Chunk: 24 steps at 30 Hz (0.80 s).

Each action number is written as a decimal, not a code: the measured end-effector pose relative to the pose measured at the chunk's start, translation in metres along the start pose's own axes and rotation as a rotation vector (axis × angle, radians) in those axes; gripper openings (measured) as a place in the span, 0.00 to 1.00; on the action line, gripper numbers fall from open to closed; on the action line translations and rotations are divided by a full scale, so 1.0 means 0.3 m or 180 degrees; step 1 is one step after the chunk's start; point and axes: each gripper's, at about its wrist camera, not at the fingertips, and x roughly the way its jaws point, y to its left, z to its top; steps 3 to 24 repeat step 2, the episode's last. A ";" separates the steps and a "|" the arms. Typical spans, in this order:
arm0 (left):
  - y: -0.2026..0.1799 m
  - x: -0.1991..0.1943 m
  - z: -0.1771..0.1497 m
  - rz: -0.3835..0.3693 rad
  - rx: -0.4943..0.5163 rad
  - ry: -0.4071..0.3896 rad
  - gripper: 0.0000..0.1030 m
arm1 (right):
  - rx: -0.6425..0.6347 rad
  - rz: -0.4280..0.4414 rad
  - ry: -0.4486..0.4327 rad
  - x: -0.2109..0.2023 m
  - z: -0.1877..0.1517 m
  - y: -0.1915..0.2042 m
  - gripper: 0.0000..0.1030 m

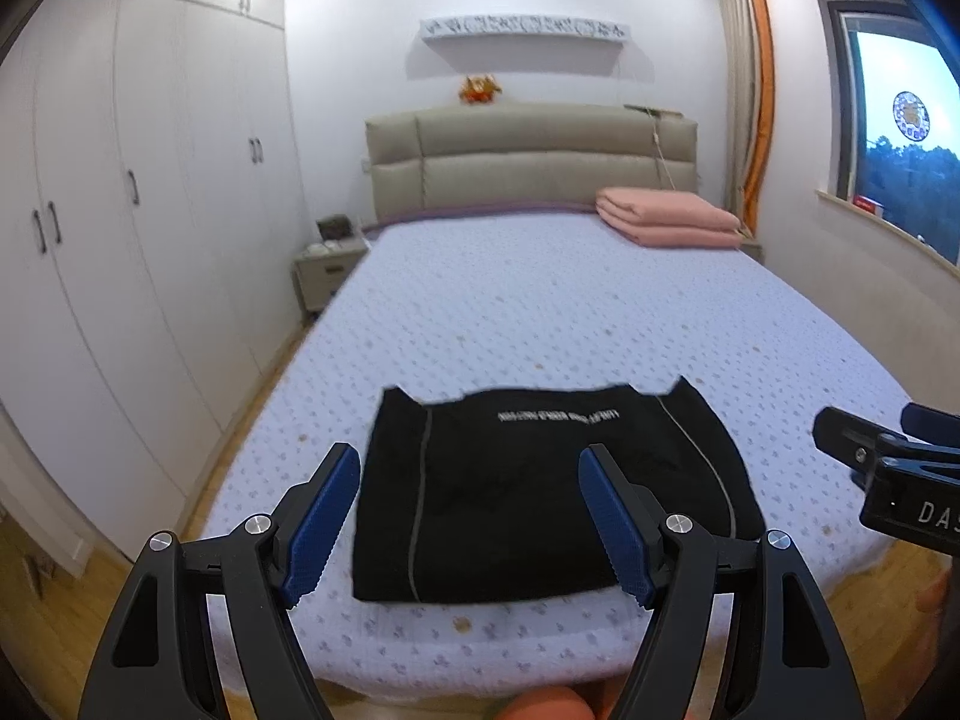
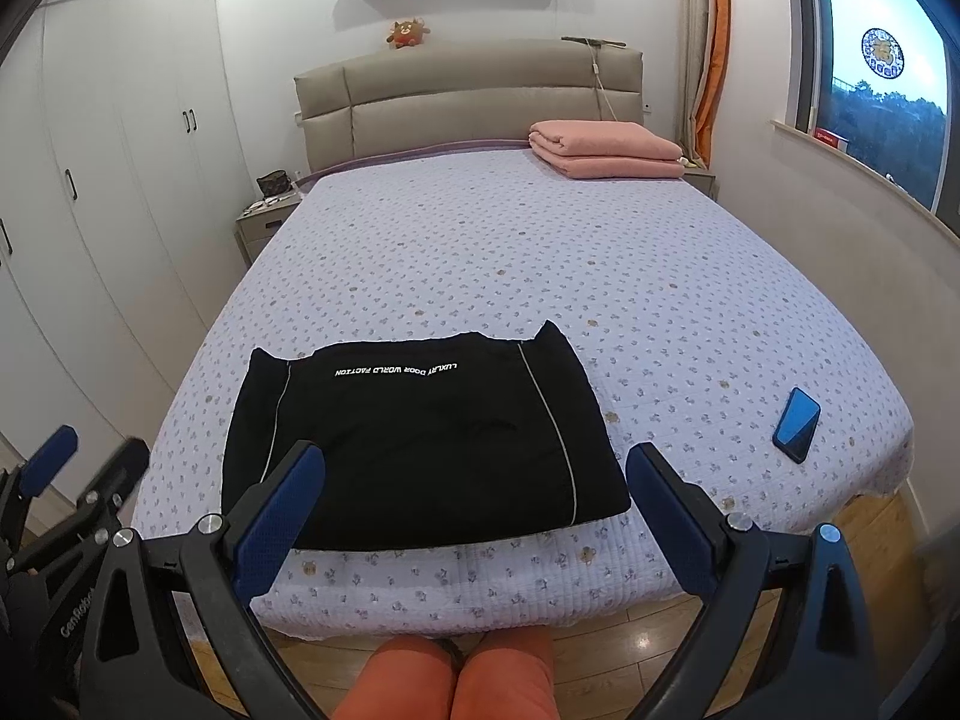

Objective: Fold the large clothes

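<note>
Black fabric, folded into a flat rectangle: garment low and centre on the quilted bed, near edge just short of the bed's foot, printed line along the far edge. Long axis left to right across both frames. Left claw spread wide, pinching nothing, hanging above the garment's near-left part; right claw likewise spread and bare, hanging over the near-right corner. Judging by that, both about equally near, each facing its own side of the near hem. Looks close to finished; perhaps one more fold, or none.

Around it: dark phone at right of the frame, well apart from the cloth; folded pink blanket at upper right by the headboard; wardrobe along the left. Orange-clad knees at the bottom edge. Nothing between claws and cloth.
</note>
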 end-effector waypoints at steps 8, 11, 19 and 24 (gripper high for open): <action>0.003 -0.001 0.000 -0.0008 0.0013 0.0004 0.75 | -0.0003 -0.0005 -0.0004 0.001 -0.001 0.000 0.98; 0.003 -0.001 0.000 -0.0008 0.0013 0.0004 0.75 | -0.0003 -0.0005 -0.0004 0.001 -0.001 0.000 0.98; 0.003 -0.001 0.000 -0.0008 0.0013 0.0004 0.75 | -0.0003 -0.0005 -0.0004 0.001 -0.001 0.000 0.98; 0.003 -0.001 0.000 -0.0008 0.0013 0.0004 0.75 | -0.0003 -0.0005 -0.0004 0.001 -0.001 0.000 0.98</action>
